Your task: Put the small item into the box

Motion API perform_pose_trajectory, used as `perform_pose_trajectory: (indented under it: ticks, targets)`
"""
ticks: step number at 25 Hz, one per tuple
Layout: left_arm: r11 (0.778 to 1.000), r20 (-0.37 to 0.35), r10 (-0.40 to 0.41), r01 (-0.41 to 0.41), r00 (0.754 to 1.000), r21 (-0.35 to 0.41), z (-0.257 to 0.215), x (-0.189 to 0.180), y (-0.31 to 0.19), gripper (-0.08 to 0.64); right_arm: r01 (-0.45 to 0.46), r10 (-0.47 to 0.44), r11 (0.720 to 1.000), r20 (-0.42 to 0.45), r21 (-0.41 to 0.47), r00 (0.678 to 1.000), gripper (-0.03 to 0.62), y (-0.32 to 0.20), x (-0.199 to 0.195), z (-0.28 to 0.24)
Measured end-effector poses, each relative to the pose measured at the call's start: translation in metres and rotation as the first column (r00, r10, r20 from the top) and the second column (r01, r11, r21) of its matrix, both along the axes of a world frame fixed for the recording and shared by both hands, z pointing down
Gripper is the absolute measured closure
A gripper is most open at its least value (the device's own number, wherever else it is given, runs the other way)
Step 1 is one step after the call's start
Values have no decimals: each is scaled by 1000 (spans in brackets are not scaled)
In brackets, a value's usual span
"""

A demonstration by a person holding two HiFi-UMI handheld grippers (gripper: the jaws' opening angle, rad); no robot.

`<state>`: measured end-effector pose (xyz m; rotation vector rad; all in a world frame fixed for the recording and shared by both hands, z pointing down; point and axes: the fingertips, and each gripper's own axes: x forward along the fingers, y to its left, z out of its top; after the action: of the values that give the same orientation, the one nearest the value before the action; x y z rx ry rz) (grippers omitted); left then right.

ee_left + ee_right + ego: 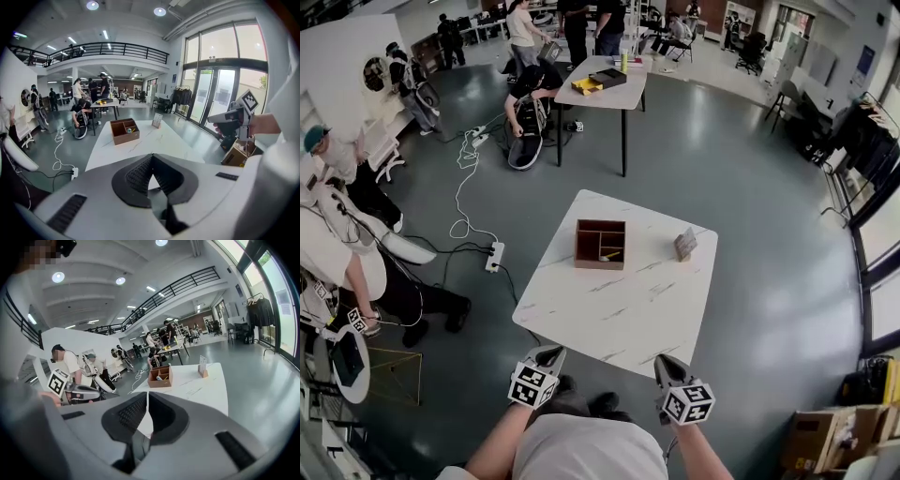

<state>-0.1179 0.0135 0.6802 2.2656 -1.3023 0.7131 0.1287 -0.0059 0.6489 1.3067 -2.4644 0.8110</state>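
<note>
**Both grippers empty, well back from the box**

The left gripper [546,356] and right gripper [668,366] hang at the near edge of the white worktop [619,319]. Each has its fingers closed together on nothing. The brown box [587,246] stands toward the far side, well away from both. One of its right-hand compartments already holds a few small bits [610,255], one yellow; what they are is too small to tell. The only loose thing on the worktop is a little card stand [685,244], to the right of the box and apart from it. So either the small item is already in and the job looks done, or that stand is meant, and then reaching, gripping and placing all remain
</note>
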Motion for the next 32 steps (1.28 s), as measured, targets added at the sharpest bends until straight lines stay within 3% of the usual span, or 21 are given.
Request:
perform_pose_trajectory:
  ticks: [7, 16, 32]
  targets:
    - [998, -90, 29, -24, 996, 54, -22, -14, 8, 546, -25, 26, 999, -25, 42, 999, 561, 1, -11, -8]
    - [997, -159, -7, 19, 987, 75, -44, -68, 8, 546, -40, 45, 996, -61, 82, 997, 561, 7, -43, -22]
    - [997, -207, -15, 30, 978, 67, -42, -93, 3, 546, -62, 73, 992, -100, 108, 992, 561, 7, -54, -30]
